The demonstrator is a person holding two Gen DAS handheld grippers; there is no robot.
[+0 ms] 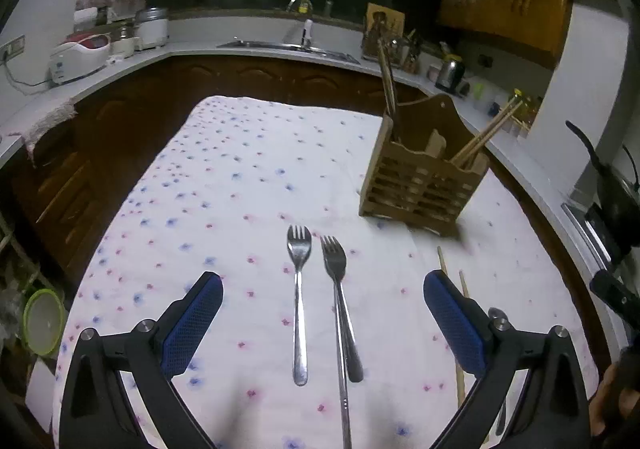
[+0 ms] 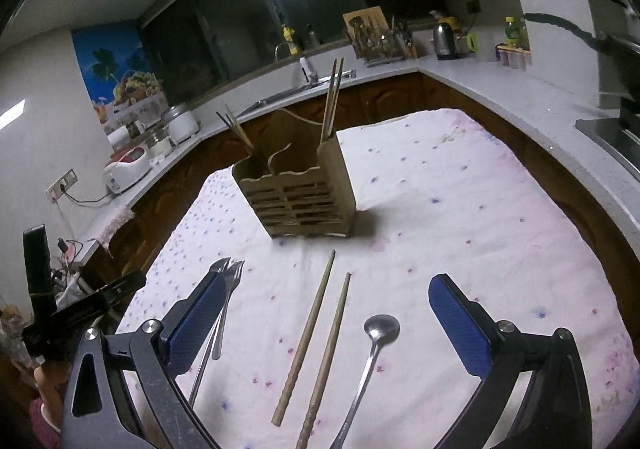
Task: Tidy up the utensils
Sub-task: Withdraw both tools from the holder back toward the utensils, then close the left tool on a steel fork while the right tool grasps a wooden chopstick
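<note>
Hovering wide open and empty, the left gripper frames two forks lying side by side on the flowered tabletop. Only the right gripper's view, also spread wide, shows two loose chopsticks and a spoon; the wooden utensil holder stands beyond.

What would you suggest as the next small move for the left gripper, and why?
I would probably lower the left gripper onto the left fork and close on its handle. Its jaws stand open and empty, straddling both forks, and that fork lies alone on the cloth, while the other fork crosses a thin metal utensil. The wooden caddy waits ahead to the right.
</note>
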